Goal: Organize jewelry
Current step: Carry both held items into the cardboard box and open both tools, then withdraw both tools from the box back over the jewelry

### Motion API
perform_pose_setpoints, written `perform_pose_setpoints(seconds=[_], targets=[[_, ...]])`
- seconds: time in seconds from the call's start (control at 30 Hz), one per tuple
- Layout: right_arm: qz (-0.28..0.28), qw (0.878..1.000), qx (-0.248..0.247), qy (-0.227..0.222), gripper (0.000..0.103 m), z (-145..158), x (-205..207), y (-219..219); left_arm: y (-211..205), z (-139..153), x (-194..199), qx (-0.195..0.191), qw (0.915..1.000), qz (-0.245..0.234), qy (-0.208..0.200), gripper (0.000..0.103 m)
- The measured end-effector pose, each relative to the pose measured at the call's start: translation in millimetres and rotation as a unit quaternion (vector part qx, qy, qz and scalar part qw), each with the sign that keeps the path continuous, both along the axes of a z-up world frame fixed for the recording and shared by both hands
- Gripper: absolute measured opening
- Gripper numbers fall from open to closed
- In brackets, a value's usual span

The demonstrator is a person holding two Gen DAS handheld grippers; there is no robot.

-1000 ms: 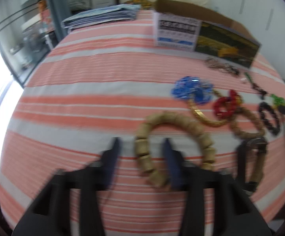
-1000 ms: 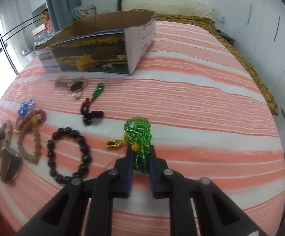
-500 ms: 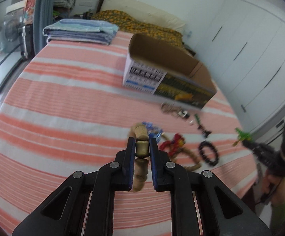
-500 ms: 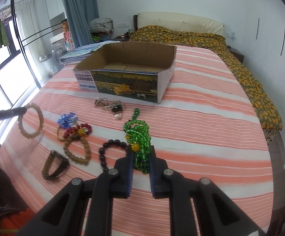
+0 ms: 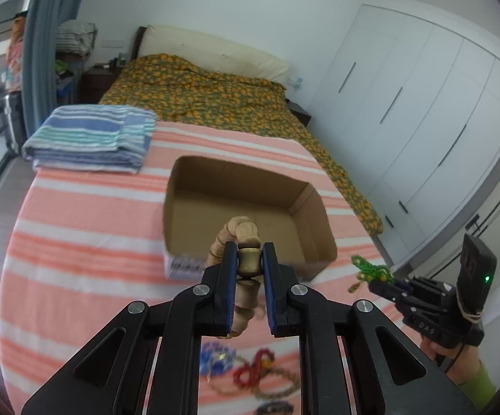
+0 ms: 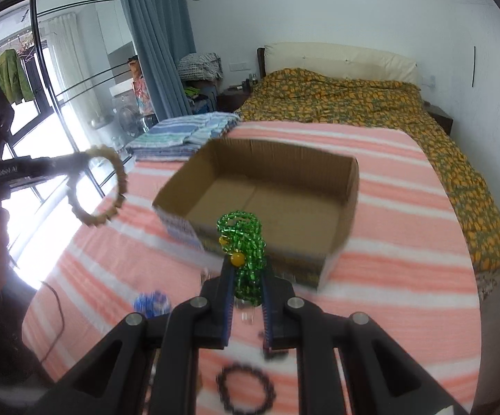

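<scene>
Left wrist view first; far left there's a folded striped towel on the bed, which has an orange and white striped cover; next over, an open cardboard box sits on those stripes, nothing visible inside it. Dead centre, the left hand-held gripper is clenched on a wooden bead bracelet; one bead is pinched between the pads and the rest of the loop curls up in front of the box and hangs down below the fingers, clear of the bed. Below the gripper, on the cover, you can make out a blue bead piece and a red one, both blurry. Off to the right, the right hand-held gripper is up in the air with a green bead necklace bunched at its tip.

Right wrist view, same order; on the left the other gripper holds the wooden bracelet as a full ring, off the bed and left of the box; in the middle the right gripper is clamped on the green necklace, which piles up above the fingers in front of the box's near wall; a black bead bracelet lies on the cover at the bottom, blurred.
</scene>
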State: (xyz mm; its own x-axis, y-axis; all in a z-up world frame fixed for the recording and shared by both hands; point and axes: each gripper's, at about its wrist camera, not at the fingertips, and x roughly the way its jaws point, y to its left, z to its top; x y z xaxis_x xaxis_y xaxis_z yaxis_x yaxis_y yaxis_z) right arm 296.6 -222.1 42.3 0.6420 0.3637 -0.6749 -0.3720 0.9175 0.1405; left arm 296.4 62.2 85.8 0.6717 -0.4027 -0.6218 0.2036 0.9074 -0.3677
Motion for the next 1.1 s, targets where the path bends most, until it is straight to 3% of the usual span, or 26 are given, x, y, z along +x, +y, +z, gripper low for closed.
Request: perform_pose_setpoints(seconds=[0.13, 0.27, 0.3, 0.33, 0.37, 0.47, 0.67, 0.73, 0.83, 0.93, 1.0, 1.1], targets=[[0.001, 1.000, -0.004, 0.012, 0.014, -1.2, 53.8, 19.8, -19.3, -4.0, 51.3, 0.010, 0.9999, -0.008, 0.008, 0.013], [-0.004, 0.999, -0.006, 0.041, 0.018, -25.4, 95.3, 32.5, -31.9, -25.4, 88.4, 0.019, 0.9992, -0.015, 0.030, 0.013], [-0.009, 0.999, -0.003, 0.050, 0.028, -32.8, 102.1, 33.7, -34.9, -34.3, 97.2, 0.023, 0.9988, -0.020, 0.039, 0.013], [-0.014, 0.998, 0.005, 0.055, 0.047, -39.8, 104.8, 31.3, -36.4, -40.7, 102.0, 0.027, 0.9984, -0.022, 0.046, 0.014], [-0.015, 0.998, 0.011, 0.055, 0.051, -43.9, 106.1, 30.9, -37.5, -51.3, 108.3, 0.034, 0.9977, -0.020, 0.055, 0.014], [-0.015, 0.998, 0.012, 0.067, 0.051, -62.6, 105.3, 30.3, -38.0, -83.0, 121.6, 0.052, 0.9952, -0.008, 0.083, 0.027], [-0.014, 0.994, 0.019, 0.103, 0.050, -101.6, 96.2, 13.2, -37.5, -140.2, 130.0, 0.114, 0.9829, 0.024, 0.143, 0.025], [-0.013, 0.995, 0.018, 0.102, 0.046, -101.5, 91.2, 6.9, -37.9, -142.5, 121.0, 0.144, 0.9803, 0.029, 0.133, 0.015], [-0.011, 0.994, 0.008, 0.110, 0.046, -102.0, 87.3, 2.3, -34.7, -143.0, 111.9, 0.135, 0.9798, 0.022, 0.146, 0.012], [-0.018, 0.994, -0.020, 0.110, 0.051, -101.5, 83.4, -1.8, -36.4, -142.9, 97.8, 0.131, 0.9788, 0.015, 0.157, 0.012], [-0.018, 0.994, -0.013, 0.107, 0.049, -101.8, 82.0, -7.4, -41.3, -142.7, 86.0, 0.140, 0.9776, 0.011, 0.157, 0.012], [-0.027, 0.998, -0.014, 0.050, 0.049, -88.3, 64.1, -11.0, -40.9, -141.5, 78.3, 0.135, 0.9793, 0.009, 0.150, 0.021]])
